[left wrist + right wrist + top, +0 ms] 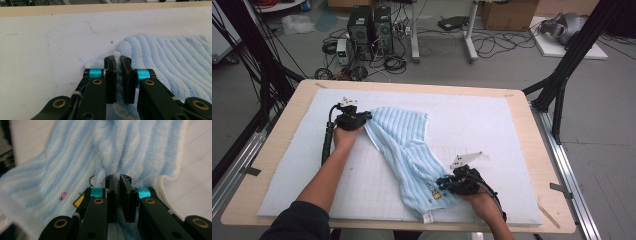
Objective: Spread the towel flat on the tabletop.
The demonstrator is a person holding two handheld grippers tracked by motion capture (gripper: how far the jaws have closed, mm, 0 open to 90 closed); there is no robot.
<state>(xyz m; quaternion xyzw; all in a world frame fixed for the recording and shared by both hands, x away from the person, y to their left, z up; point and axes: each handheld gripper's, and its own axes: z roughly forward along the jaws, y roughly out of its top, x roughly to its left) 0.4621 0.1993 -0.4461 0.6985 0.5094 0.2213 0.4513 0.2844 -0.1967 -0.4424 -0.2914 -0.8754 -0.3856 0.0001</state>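
Both grips made and nothing folded yet: left gripper [362,118] fingers [110,75] pinched on the striped blue towel [407,150] toward the counter [287,145]'s far left, right gripper [443,184] clamped near the front edge, spreading left.

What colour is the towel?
The towel has light blue and white stripes, clearest in the left gripper view.

L gripper [362,118] & R gripper [443,184] each pinch the striped blue towel [404,145] on the white mat [482,125].
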